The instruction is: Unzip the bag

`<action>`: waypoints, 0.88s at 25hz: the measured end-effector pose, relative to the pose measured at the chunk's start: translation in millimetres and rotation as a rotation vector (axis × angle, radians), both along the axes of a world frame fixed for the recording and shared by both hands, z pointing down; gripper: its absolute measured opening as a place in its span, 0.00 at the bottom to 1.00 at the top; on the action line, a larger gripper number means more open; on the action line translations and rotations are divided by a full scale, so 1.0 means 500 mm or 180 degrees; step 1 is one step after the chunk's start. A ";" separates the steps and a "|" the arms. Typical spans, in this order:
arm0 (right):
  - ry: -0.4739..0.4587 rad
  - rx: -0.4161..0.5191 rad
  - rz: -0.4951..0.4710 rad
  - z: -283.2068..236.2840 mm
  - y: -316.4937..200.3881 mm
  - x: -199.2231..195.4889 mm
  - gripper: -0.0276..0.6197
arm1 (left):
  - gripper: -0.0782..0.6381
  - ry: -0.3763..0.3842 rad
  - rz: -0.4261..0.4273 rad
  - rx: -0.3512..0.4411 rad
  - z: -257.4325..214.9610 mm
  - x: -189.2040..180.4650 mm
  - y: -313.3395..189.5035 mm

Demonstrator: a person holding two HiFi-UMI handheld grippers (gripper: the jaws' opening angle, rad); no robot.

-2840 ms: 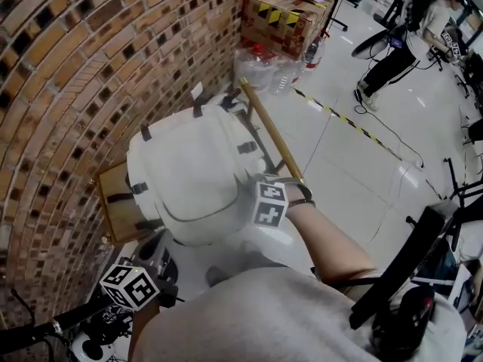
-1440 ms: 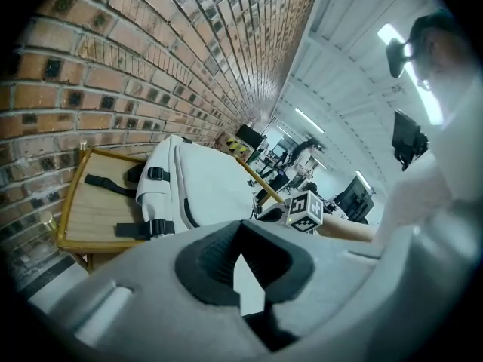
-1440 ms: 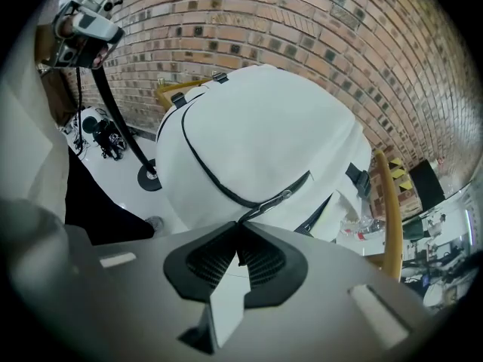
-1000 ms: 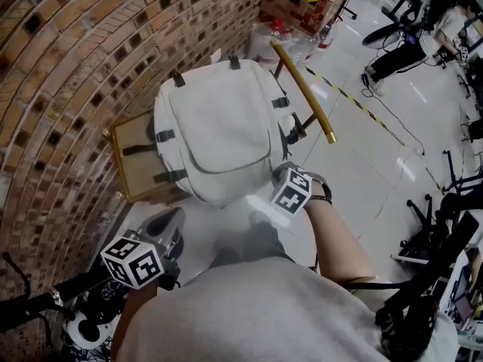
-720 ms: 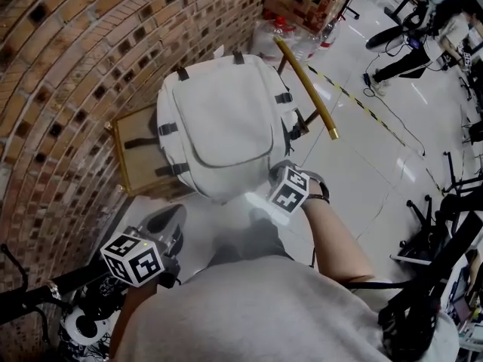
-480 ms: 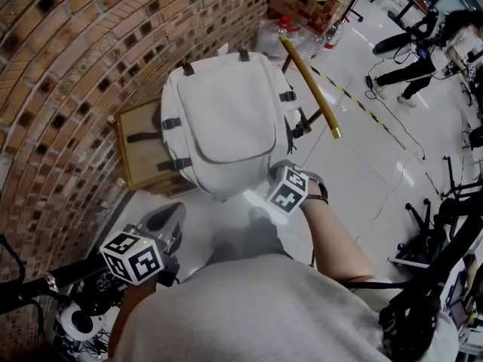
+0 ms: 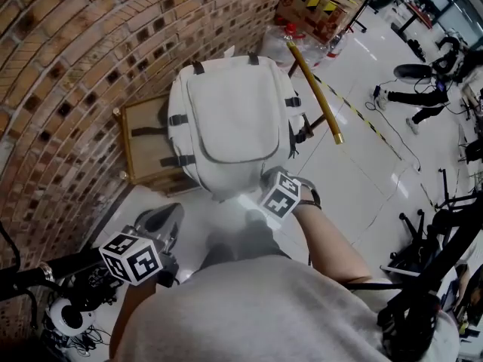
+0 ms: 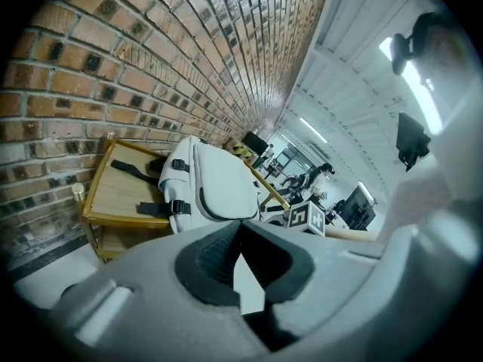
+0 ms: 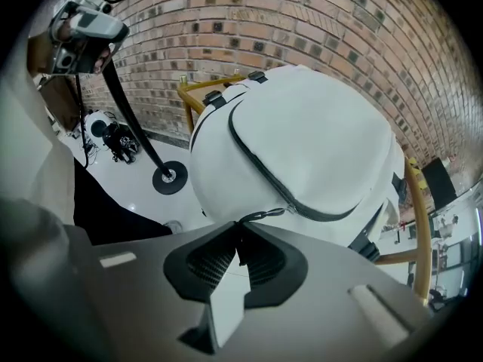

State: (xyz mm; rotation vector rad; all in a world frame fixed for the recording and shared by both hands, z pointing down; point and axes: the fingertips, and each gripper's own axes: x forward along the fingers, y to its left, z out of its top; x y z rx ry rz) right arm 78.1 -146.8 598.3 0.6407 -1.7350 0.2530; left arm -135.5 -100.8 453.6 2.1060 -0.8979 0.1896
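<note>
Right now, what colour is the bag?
The bag is white with a black zip; the right gripper view shows it best.

Left claw (image 8: 240, 226) closed, right claw (image 9: 240, 225) clamped (downward)
</note>
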 end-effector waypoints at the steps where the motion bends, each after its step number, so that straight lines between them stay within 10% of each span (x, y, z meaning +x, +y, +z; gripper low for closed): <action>1: -0.0002 -0.0004 -0.0025 -0.002 0.000 -0.007 0.08 | 0.11 0.0010 -0.0025 -0.0001 0.000 -0.004 0.001; 22: -0.0351 -0.0049 -0.0102 -0.030 0.003 -0.116 0.08 | 0.11 0.0107 -0.0319 0.0018 0.001 -0.067 0.020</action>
